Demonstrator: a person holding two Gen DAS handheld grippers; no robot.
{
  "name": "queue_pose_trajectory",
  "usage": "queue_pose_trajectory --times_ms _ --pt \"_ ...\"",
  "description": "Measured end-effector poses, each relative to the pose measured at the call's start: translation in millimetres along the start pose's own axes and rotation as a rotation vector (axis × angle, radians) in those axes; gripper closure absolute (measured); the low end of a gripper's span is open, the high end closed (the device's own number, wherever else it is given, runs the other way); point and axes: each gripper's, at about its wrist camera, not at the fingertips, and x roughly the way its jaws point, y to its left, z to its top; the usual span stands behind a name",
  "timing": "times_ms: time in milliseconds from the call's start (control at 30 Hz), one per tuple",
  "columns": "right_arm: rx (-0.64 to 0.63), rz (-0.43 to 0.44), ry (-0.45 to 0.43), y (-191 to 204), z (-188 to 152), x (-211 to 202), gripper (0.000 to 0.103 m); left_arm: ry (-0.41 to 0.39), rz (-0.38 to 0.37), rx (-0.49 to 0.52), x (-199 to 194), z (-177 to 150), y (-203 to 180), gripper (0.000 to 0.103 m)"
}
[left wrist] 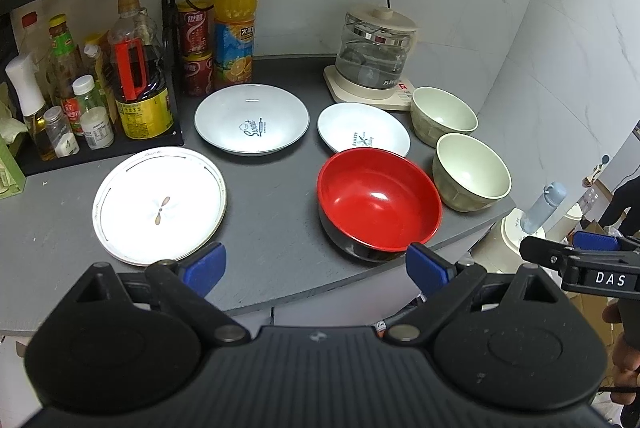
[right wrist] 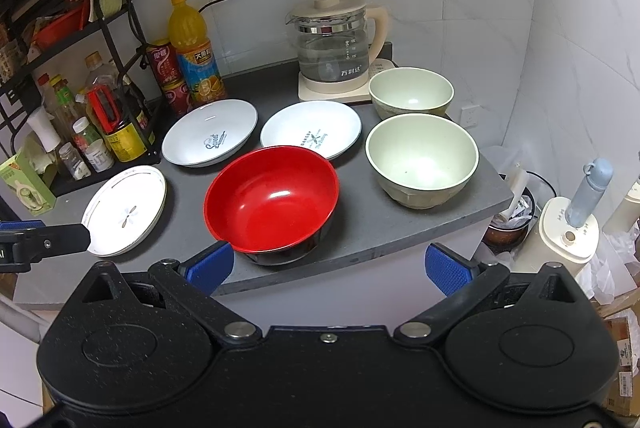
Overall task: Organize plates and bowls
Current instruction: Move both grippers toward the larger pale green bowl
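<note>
Nothing is stacked yet: both the left gripper (left wrist: 314, 266) and right gripper (right wrist: 330, 266) hang released and empty at the counter's (left wrist: 276, 228) near edge, plates lying left, bowls right, so the next move probably calls for closing on the red bowl (right wrist: 272, 197) nearest.

A grey countertop (right wrist: 380, 224) against a white marble-tiled wall. At the back stands a glass electric kettle (right wrist: 334, 45) on a cream base. Left of it, an orange juice bottle (right wrist: 194, 49) beside 2 stacked red cans (right wrist: 168, 75). A black wire rack (left wrist: 100, 75) holds oil and sauce bottles.
</note>
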Motion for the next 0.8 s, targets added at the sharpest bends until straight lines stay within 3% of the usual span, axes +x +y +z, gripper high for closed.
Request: queue_pose_trajectory --times_ms 300,500,800 --pt "-0.026 -0.003 -0.055 0 0 -2 0.000 -0.003 -0.007 0.013 2 3 -13 0.007" --pt "-0.022 0.007 -0.046 -3 2 0 0.000 -0.003 0.001 0.012 4 5 -21 0.007" --pt "-0.017 -0.033 0.034 -30 9 3 0.000 0.020 0.000 0.026 14 14 -48 0.007"
